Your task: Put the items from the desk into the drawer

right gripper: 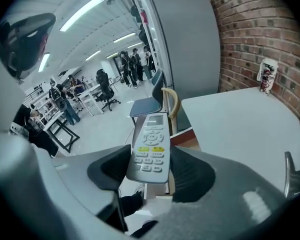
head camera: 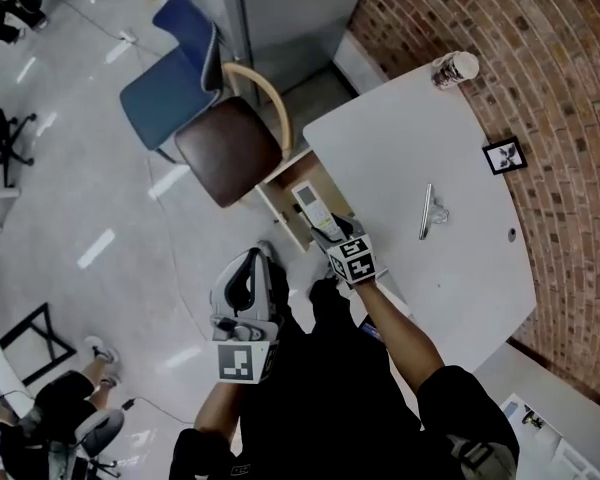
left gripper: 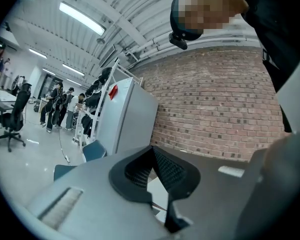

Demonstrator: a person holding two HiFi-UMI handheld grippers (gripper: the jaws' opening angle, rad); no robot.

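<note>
- Remote control (right gripper: 149,151) clamped in right gripper (right gripper: 151,170), above open drawer (head camera: 277,180) at desk (head camera: 380,148) edge.
- Left gripper (left gripper: 152,156) jaws together, empty, over floor (head camera: 100,168).

The open drawer (head camera: 280,196) sits in a narrow slot. The desk (head camera: 400,148) edge bounds it on the right, and a brown chair (head camera: 228,150) stands just beside it on the left, its curved wooden back toward the far side. The right gripper (head camera: 325,230), clamped on the remote (head camera: 309,204), hangs over the opening. The desk top is mostly bare: a metal clip (head camera: 427,211) lies mid-desk and a cup (head camera: 454,69) stands at the far corner. A brick wall (head camera: 560,118) closes the right.
</note>
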